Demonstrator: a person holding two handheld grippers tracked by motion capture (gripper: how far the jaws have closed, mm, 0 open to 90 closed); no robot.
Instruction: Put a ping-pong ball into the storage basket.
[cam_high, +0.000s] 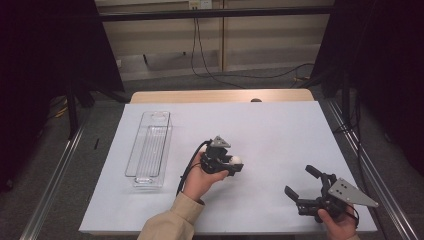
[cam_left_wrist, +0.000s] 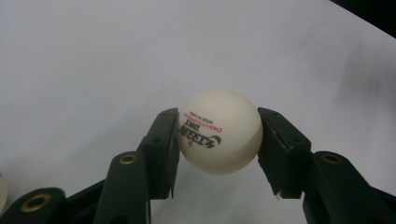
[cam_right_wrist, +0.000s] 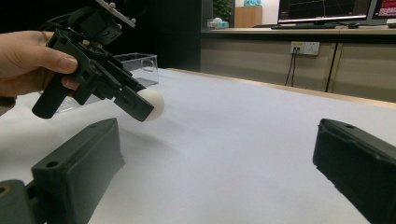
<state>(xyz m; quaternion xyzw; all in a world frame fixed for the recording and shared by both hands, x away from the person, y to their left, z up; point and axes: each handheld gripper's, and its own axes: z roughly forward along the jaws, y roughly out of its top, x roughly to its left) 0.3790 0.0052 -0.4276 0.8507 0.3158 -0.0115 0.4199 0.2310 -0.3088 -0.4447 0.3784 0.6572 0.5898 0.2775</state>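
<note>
A white table-tennis ball (cam_left_wrist: 219, 130) with printed lettering sits between the two black jaws of my left gripper (cam_left_wrist: 218, 140), which is shut on it. In the high view that gripper (cam_high: 233, 164) is held above the white sheet near the table's middle, the ball (cam_high: 235, 161) at its tip. The right gripper view shows the same ball (cam_right_wrist: 152, 103) lifted clear of the sheet, a shadow below it. My right gripper (cam_high: 301, 182) rests near the front right of the table, jaws wide apart with nothing between them; its fingers (cam_right_wrist: 79, 163) frame bare sheet.
A clear plastic bin (cam_high: 150, 148), long and narrow, stands on the left of the white sheet (cam_high: 280, 125). The sheet covers a wooden table whose far edge (cam_high: 220, 95) shows. Cables lie on the floor beyond. Metal rails run along both sides.
</note>
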